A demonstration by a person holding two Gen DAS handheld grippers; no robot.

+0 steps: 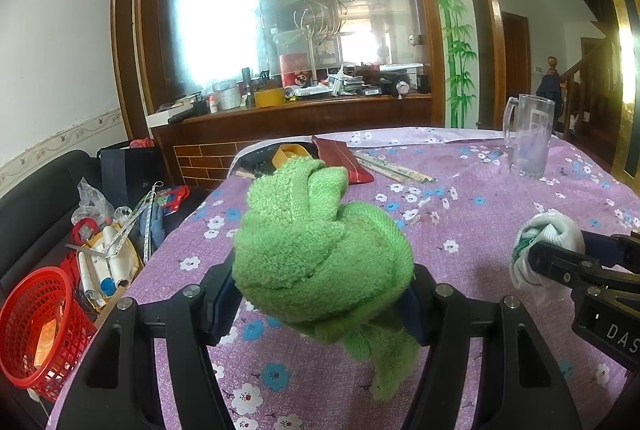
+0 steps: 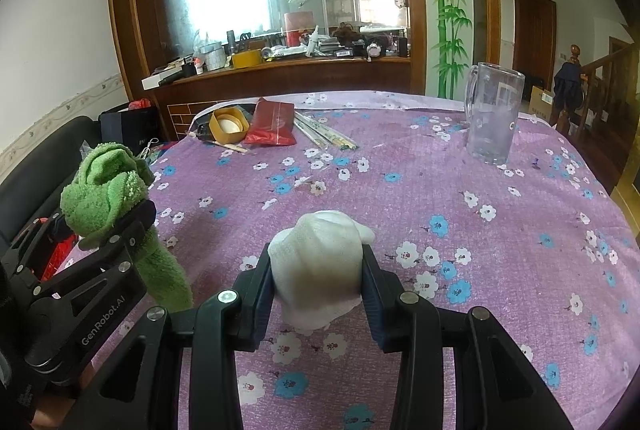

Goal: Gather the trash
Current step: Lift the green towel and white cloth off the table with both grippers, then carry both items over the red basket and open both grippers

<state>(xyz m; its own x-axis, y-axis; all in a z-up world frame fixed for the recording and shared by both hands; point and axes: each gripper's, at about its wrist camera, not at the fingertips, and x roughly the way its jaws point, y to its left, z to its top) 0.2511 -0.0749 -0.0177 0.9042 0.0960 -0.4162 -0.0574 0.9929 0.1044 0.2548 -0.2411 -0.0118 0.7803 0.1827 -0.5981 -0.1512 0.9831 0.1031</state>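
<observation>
— What have you got?
— My left gripper [image 1: 322, 294] clamps a green towel [image 1: 320, 250]; my right gripper [image 2: 318, 290] pinches a white cloth [image 2: 316, 270], both above the floral tablecloth [image 2: 440, 190].
— Any writing?
— "GenRobot.AI" on the left gripper's side, "DAS" on the right's.
— Farther back?
— A red packet [image 2: 272, 126], a yellow tub [image 2: 228, 124], a glass mug [image 2: 494, 118].

Red basket [image 1: 38, 326] cut off (left edge).
</observation>
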